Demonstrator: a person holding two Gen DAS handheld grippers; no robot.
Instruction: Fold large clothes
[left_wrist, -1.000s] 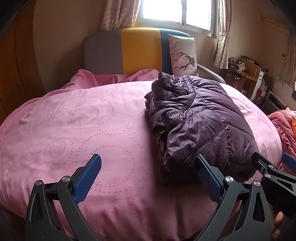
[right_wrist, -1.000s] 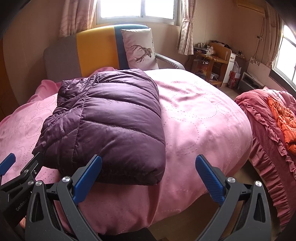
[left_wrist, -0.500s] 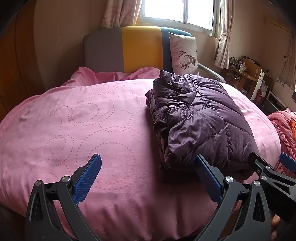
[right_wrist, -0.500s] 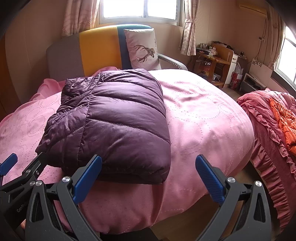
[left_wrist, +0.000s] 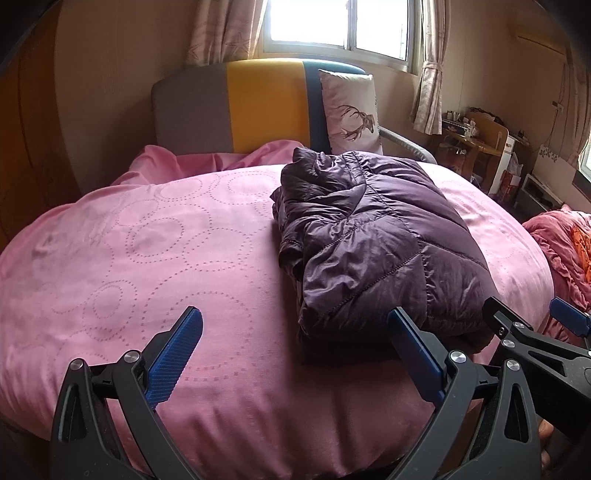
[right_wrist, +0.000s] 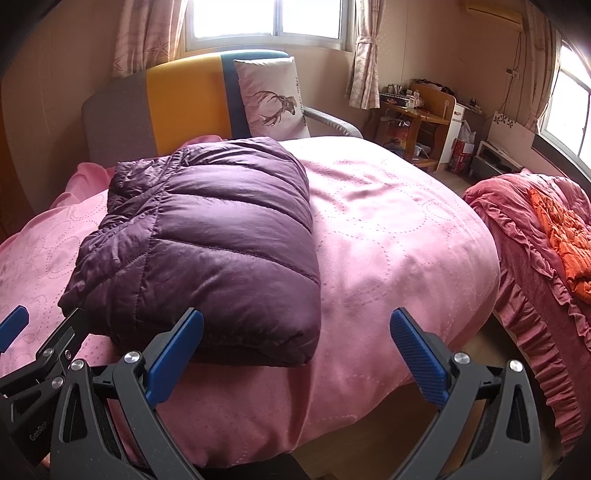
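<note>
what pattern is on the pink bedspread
Rings of small dots on the pink bedspread, clearest in the left wrist view.

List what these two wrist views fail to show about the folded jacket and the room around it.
- Purple jacket: its underside and inner layers are hidden by its own top panel in both views; zipper and sleeves cannot be found.
- Desk clutter: too small to identify, right wrist view.
- Orange fabric: cut off by the frame edge, right wrist view.
- Person's hand: only a sliver shows behind the gripper frames, left wrist view.
</note>
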